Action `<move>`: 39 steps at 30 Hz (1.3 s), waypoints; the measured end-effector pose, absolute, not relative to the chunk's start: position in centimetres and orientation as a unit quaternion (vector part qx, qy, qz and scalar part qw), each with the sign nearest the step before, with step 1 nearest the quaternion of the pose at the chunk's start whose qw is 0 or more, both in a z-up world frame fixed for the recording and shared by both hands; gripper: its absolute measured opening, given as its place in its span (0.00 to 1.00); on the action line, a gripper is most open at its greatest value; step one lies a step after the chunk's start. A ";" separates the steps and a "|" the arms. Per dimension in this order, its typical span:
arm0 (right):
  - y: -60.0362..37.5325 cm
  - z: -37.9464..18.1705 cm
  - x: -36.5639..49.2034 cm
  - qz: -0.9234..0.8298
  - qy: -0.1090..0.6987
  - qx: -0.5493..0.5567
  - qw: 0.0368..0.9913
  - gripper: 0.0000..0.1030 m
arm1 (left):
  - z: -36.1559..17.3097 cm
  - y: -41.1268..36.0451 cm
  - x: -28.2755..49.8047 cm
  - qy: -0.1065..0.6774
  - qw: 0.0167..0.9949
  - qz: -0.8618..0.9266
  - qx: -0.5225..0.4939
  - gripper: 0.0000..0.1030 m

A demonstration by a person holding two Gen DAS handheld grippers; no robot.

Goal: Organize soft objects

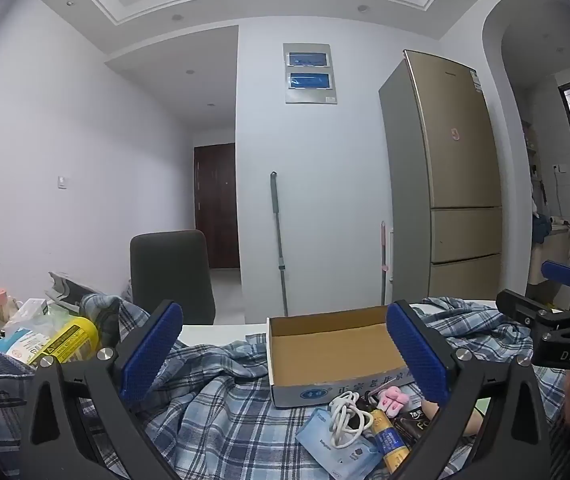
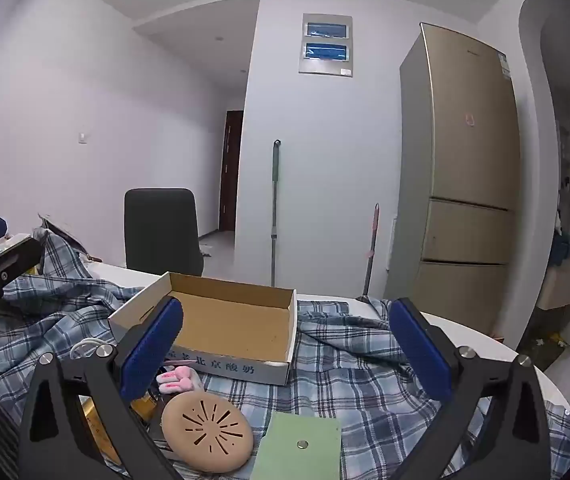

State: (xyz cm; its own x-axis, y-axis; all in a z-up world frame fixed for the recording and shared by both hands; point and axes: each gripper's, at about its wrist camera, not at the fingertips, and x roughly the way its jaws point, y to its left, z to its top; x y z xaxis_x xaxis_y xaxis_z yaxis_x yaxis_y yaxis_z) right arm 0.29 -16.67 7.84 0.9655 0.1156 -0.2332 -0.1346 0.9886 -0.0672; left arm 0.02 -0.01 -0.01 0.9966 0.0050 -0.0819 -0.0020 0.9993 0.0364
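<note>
A blue-and-white plaid cloth lies rumpled over most of the white worktop, its folds running in ridges toward the far edge. On it sits an open cardboard box, shallow and rectangular, with a brown inside, a white outer wall printed with dark characters, and nothing in it. In the right wrist view its long axis runs from near left to far right; in the left wrist view the printed long wall faces the camera.

The left gripper is held wide apart with nothing between its 2 blue pads, above the cloth and framing the box. The right gripper is equally wide and holds nothing, with the box's printed wall between its pads.

Near the box's front wall lies a cluster of small things. A tan round pad with a sunburst of slits lies flat, just beside a pale green sheet bearing 1 small metal disc. A light blue packet lies flat, 1 corner pointing at the camera, with a coiled white cable resting on it. A yellow-and-blue tube lies just right of the cable, its long axis running toward the box. A small pink-and-white plush lies against the box's front wall, its pink-lined ears pointing right in the right wrist view.
</note>
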 end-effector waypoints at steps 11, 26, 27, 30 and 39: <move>-16.4 7.8 0.7 0.094 0.129 -0.047 0.986 0.98 | 0.1 -0.2 -0.2 0.033 0.999 -0.002 0.023 1.00; -16.7 7.5 0.7 0.080 0.132 -0.049 0.987 1.00 | 0.2 -0.6 -0.7 0.029 0.999 -0.004 0.027 1.00; -16.7 7.5 0.7 0.080 0.132 -0.049 0.987 1.00 | 0.2 -0.6 -0.7 0.029 0.999 -0.004 0.027 1.00; -16.6 7.6 0.5 0.079 0.127 -0.051 0.987 1.00 | 0.3 -0.7 -0.7 0.033 0.999 -0.003 0.026 1.00; -16.5 7.6 0.4 0.080 0.126 -0.051 0.988 1.00 | 0.1 -0.5 -0.3 0.037 0.999 -0.003 0.024 1.00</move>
State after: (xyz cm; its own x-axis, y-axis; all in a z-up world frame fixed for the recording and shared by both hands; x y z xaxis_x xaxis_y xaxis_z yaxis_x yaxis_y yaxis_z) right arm 0.40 -16.48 7.56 0.9557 0.1444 -0.2566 -0.1699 0.9822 -0.0803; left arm -0.31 -0.46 0.08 0.9972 -0.0040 -0.0743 0.0076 0.9988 0.0478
